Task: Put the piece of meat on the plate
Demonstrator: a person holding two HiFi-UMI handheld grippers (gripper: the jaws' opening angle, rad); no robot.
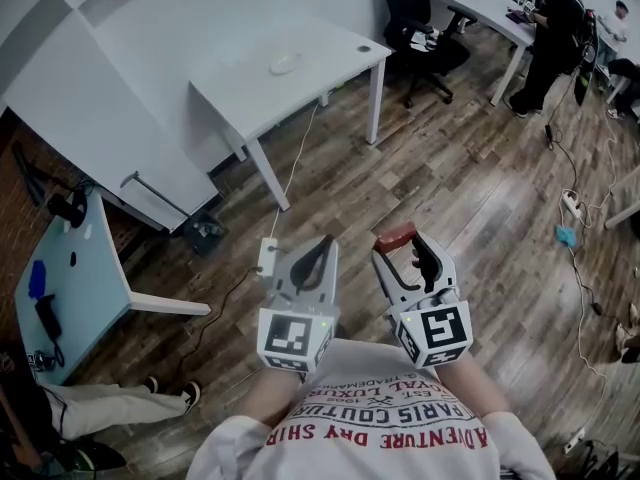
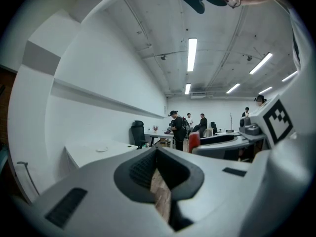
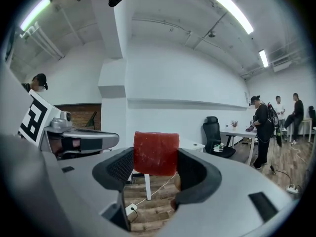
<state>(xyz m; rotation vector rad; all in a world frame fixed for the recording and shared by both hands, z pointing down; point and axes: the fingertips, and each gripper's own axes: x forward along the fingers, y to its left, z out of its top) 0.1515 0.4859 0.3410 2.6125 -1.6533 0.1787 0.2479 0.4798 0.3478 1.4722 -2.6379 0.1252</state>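
Note:
A red block of meat (image 1: 395, 237) is clamped between the fingers of my right gripper (image 1: 401, 245), held in front of my chest above the wooden floor. In the right gripper view the meat (image 3: 156, 153) fills the gap at the tips of the right gripper (image 3: 156, 163). My left gripper (image 1: 323, 249) is beside it at the left, fingertips together with nothing between them; in its own view the left gripper (image 2: 157, 153) closes to a point. The small white plate (image 1: 285, 64) lies on a white table (image 1: 330, 68) well ahead; the plate (image 2: 101, 149) is also far off in the left gripper view.
A power strip (image 1: 267, 257) with a cable lies on the floor just ahead of the left gripper. A black office chair (image 1: 415, 13) and a person in black (image 1: 552, 33) are at the back right. A pale glass table (image 1: 70, 288) is at the left.

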